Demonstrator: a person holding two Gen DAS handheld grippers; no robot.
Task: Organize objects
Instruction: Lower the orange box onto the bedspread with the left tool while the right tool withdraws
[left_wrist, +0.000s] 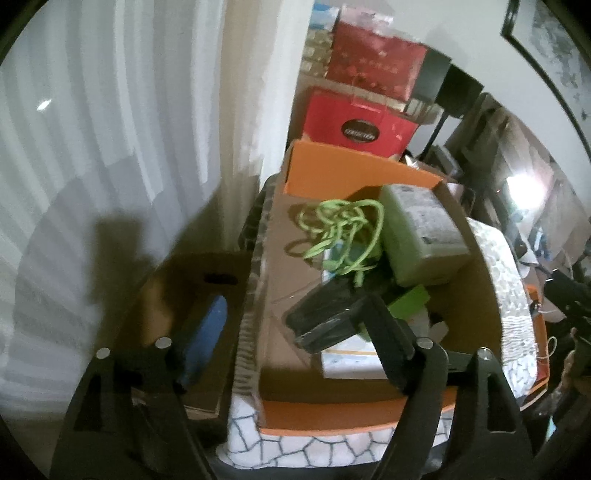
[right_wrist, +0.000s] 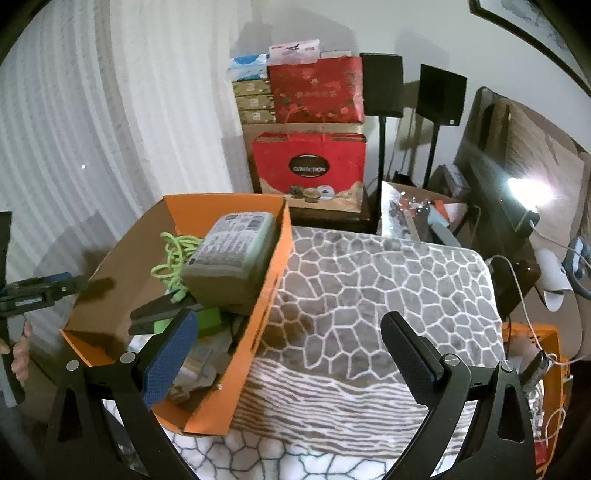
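The left gripper (left_wrist: 291, 354) is hanging over the orange cardboard box (left_wrist: 354, 421), tongs apart with nothing between them. The right gripper (right_wrist: 295, 362) is hovering wide apart over the soft, pebble-patterned blanket (right_wrist: 369, 280), also gripping nothing. Inside the box, nearest, a flat black case (left_wrist: 321, 317) is lying on pale paper packets; it looks rigid and light, best pinched across its narrow edges. Beyond it a limp green cord (left_wrist: 340, 229) is tangling, likely to snag. Farther back, the blocky grey-green adapter (left_wrist: 421, 229) looks dense and smooth; grip its flat sides.
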